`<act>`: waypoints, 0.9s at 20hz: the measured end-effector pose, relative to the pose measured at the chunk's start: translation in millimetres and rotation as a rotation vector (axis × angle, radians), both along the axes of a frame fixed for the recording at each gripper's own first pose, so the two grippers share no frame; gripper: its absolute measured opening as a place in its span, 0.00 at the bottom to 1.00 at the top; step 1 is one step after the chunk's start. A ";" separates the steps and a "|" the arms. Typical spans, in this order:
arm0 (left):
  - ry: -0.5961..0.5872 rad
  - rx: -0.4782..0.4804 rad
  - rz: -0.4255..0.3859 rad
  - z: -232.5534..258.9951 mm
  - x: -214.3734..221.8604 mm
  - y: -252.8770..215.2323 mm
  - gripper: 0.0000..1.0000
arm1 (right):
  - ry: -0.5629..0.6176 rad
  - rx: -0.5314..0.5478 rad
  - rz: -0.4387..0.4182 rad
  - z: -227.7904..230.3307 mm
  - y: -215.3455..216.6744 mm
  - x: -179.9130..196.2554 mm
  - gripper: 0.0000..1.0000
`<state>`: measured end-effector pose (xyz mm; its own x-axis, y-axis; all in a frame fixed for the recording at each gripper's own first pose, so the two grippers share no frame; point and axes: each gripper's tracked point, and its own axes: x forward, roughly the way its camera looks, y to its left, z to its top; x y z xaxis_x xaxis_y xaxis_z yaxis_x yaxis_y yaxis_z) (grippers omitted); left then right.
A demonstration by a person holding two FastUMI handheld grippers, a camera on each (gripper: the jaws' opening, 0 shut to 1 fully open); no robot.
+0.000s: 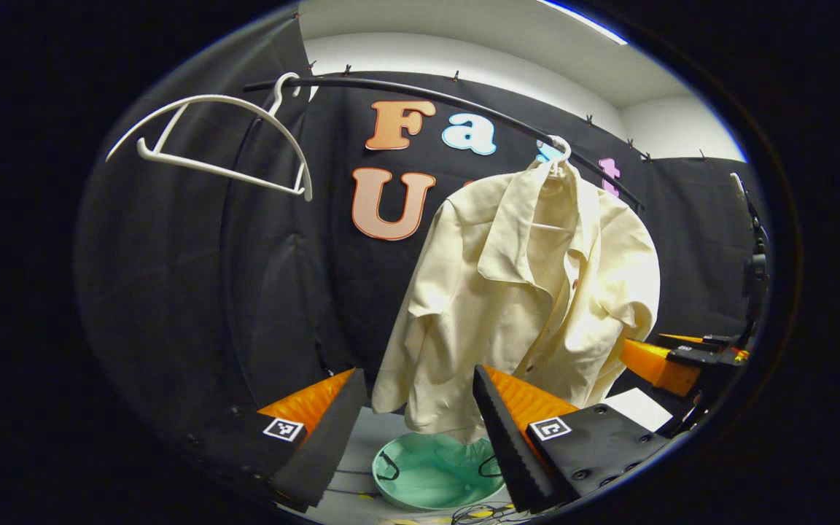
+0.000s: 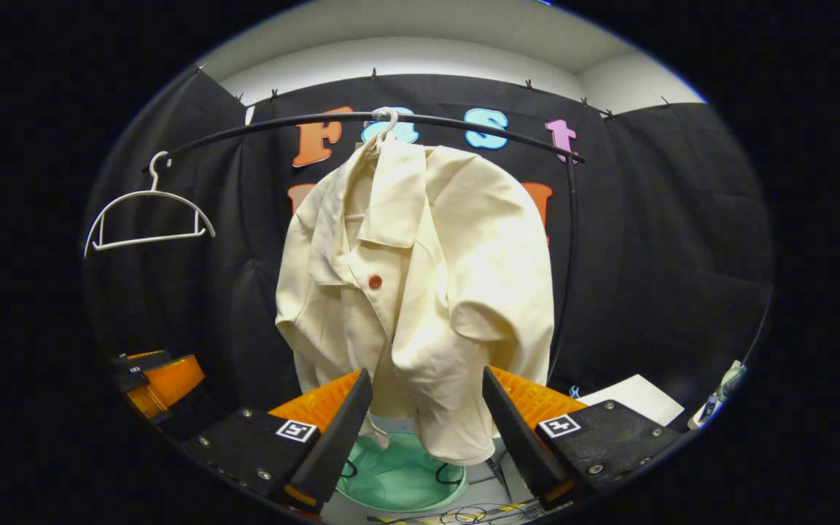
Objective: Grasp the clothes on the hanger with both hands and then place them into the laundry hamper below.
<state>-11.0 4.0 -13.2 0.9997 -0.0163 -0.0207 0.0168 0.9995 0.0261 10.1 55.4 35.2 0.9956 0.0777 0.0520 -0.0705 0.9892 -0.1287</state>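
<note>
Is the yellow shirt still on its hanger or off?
On. The shirt hangs from its hanger on the rail, above the green hamper.

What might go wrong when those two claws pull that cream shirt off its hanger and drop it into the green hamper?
1. The shirt is still hooked on its hanger with at least one button done up; a downward tug may drag the hanger off the rail along with it.
2. Both grippers, left and right, have open jaws near the hem; gripping only there could leave the collar snagged.
3. The hamper looks small, so fabric may spill over its rim.
</note>
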 end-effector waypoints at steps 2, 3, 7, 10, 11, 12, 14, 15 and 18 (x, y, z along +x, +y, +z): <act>0.020 -0.034 0.000 -6.9 -1.5 2.3 0.97 | -0.017 0.019 0.032 15.1 15.8 7.5 0.95; 0.026 -0.046 0.000 -8.3 -1.5 2.4 0.96 | -0.027 0.031 0.045 24.4 25.0 13.1 0.95; 0.040 -0.042 -0.025 -15.0 -2.9 -4.1 0.97 | -0.069 0.026 0.058 58.9 51.8 47.5 0.95; 0.036 -0.034 -0.036 -13.5 -3.3 -5.9 0.97 | -0.068 0.042 0.055 73.2 66.9 80.3 0.93; 0.033 -0.035 -0.035 -13.0 -4.5 -5.4 0.97 | -0.069 0.046 0.047 76.7 68.8 92.4 0.93; 0.032 -0.037 -0.033 -13.2 -6.0 -4.9 0.97 | -0.066 0.043 0.019 78.7 65.1 105.2 0.92; 0.034 -0.039 -0.025 -13.9 -9.7 -1.5 0.97 | -0.080 0.016 -0.037 85.0 53.9 130.7 0.86; 0.037 -0.037 -0.020 -14.8 -11.0 1.0 0.97 | -0.067 -0.009 -0.036 82.1 50.1 140.4 0.82; 0.044 -0.025 0.004 -15.9 -13.9 11.1 0.97 | -0.006 0.080 -0.013 69.0 29.6 137.6 0.07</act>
<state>-24.9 15.1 -29.2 0.9978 -0.0130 -0.0643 0.0131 0.9999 0.0001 147.7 85.0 104.2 0.9962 0.0603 0.0632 -0.0572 0.9971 -0.0494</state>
